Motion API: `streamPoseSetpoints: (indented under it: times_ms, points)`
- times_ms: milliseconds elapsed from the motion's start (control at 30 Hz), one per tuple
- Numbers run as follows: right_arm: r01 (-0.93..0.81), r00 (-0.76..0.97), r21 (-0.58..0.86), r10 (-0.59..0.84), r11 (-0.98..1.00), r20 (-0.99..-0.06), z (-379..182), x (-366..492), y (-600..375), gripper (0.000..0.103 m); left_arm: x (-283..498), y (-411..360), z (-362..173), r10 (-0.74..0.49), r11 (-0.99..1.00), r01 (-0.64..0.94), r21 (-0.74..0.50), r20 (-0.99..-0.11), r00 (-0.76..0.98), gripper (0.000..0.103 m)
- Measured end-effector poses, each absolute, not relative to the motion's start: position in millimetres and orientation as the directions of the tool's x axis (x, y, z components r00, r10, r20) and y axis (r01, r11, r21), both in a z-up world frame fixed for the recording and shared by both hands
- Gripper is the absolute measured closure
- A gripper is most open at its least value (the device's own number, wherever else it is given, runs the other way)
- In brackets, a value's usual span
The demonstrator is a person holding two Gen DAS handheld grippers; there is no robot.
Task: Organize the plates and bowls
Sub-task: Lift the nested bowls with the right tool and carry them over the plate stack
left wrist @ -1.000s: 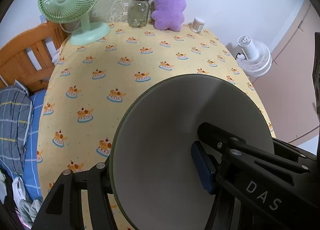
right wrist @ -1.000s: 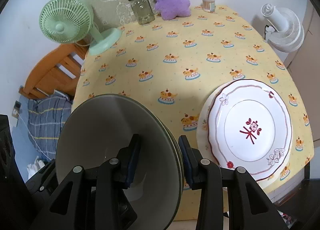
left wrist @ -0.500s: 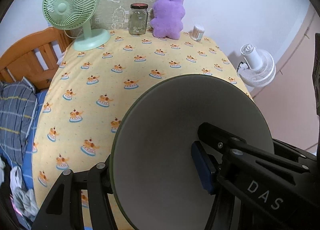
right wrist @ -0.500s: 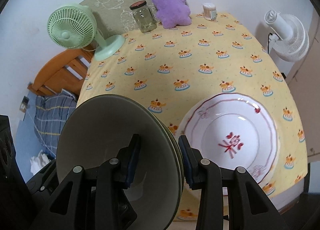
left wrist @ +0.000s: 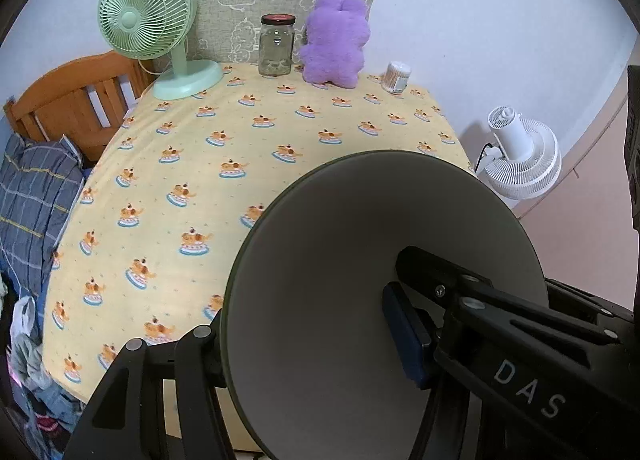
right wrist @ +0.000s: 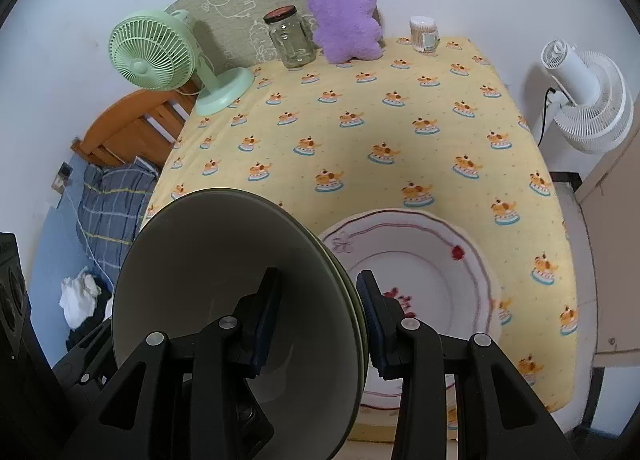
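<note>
The left gripper (left wrist: 304, 344) and right gripper (right wrist: 318, 324) each clamp the rim of the grey-green bowls (right wrist: 240, 300), lifted and tilted on edge above the near edge of the yellow tablecloth (right wrist: 380, 131); three stacked rims show. One white plate with red trim (right wrist: 424, 272) lies flat just right of them. Farther back stand one green fan (right wrist: 154, 51), one lidded glass jar (right wrist: 290, 41) with nothing visible inside, one purple plush (right wrist: 346, 15) and one small tub of cotton swabs (right wrist: 424, 33). A white fan (right wrist: 588, 99) stands off the table.
</note>
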State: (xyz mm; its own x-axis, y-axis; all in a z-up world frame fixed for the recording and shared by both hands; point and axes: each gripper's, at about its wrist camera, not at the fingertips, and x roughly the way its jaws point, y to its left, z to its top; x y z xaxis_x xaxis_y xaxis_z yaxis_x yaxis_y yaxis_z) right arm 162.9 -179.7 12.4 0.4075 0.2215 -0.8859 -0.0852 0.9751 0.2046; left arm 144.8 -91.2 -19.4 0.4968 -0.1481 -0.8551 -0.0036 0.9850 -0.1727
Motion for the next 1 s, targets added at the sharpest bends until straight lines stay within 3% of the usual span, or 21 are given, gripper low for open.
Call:
streamPoseSetpoints:
  times_ms: [1000]
  points:
    - [-0.065,0.265,0.173,0.184,0.983,-0.947,-39.6,188.7,-250.5,0.061,170.5,-149.0,-74.6,-0.183,0.974,-0.064,-0.218,-0.918,0.352,0.041]
